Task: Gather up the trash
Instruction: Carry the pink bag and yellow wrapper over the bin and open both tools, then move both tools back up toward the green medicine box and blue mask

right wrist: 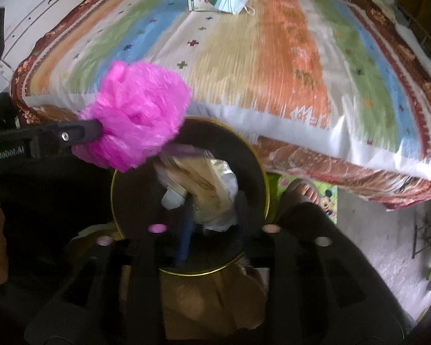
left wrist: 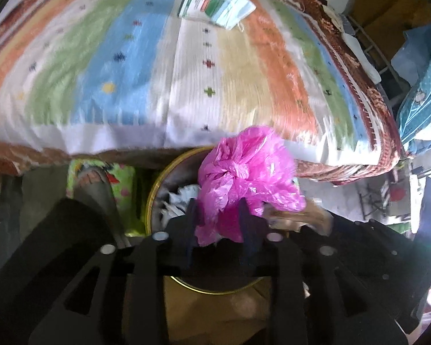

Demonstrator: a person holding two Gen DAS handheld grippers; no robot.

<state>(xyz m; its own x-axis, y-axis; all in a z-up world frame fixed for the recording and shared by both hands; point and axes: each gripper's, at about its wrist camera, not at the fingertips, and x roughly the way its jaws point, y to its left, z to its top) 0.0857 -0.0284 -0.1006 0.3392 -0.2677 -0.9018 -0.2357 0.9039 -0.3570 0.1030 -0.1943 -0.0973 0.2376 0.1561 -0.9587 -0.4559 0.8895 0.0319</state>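
Two fingers sets part-open: pink bag (left wrist: 250,178), clear wrapper (right wrist: 207,189) between, over bin (right wrist: 252,161).

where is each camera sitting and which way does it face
Left wrist: on the left gripper, looking steeply down over the crumpled pink plastic bag between its fingers, into the gold-rimmed round bin; a sandalled foot shows.
Right wrist: on the right gripper, looking down into the same bin over a clear crinkled wrapper; the left gripper shows.
Shared: bin, pink bag, striped bedspread, blue face mask.
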